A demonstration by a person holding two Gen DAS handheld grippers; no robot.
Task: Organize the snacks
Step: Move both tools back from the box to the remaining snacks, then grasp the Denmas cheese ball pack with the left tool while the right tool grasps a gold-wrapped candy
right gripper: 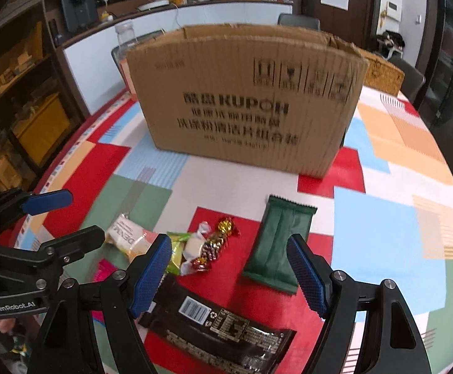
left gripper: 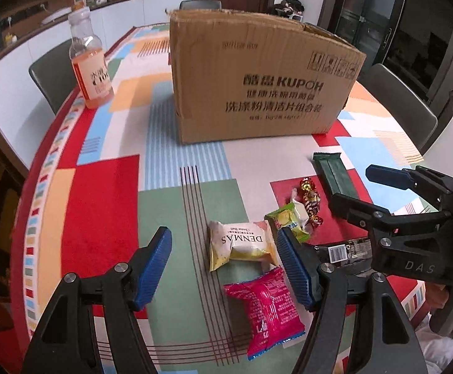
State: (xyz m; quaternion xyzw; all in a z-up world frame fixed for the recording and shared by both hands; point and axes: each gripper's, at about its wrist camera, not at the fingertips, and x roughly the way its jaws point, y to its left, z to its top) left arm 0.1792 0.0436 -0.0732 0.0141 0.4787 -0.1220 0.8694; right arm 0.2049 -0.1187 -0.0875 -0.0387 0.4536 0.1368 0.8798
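Observation:
Several snacks lie on the patterned tablecloth in front of a brown cardboard box (left gripper: 257, 74) (right gripper: 251, 99). My left gripper (left gripper: 223, 271) hangs open above a white DENMAS pack (left gripper: 242, 244) and a pink pack (left gripper: 266, 305); nothing is between its blue pads. A green-yellow pack (left gripper: 285, 218), foil candies (left gripper: 310, 201) (right gripper: 217, 244) and a dark green bar (left gripper: 332, 171) (right gripper: 277, 243) lie to the right. My right gripper (right gripper: 229, 277) is open over a black wrapper (right gripper: 220, 324), with the green bar just beyond its right finger. The right gripper (left gripper: 357, 187) also shows in the left wrist view.
A clear bottle (left gripper: 89, 62) with orange liquid stands at the table's far left. Grey chairs (left gripper: 403, 106) ring the round table. A white counter and shelves run behind. The left gripper (right gripper: 45, 218) shows at the left of the right wrist view.

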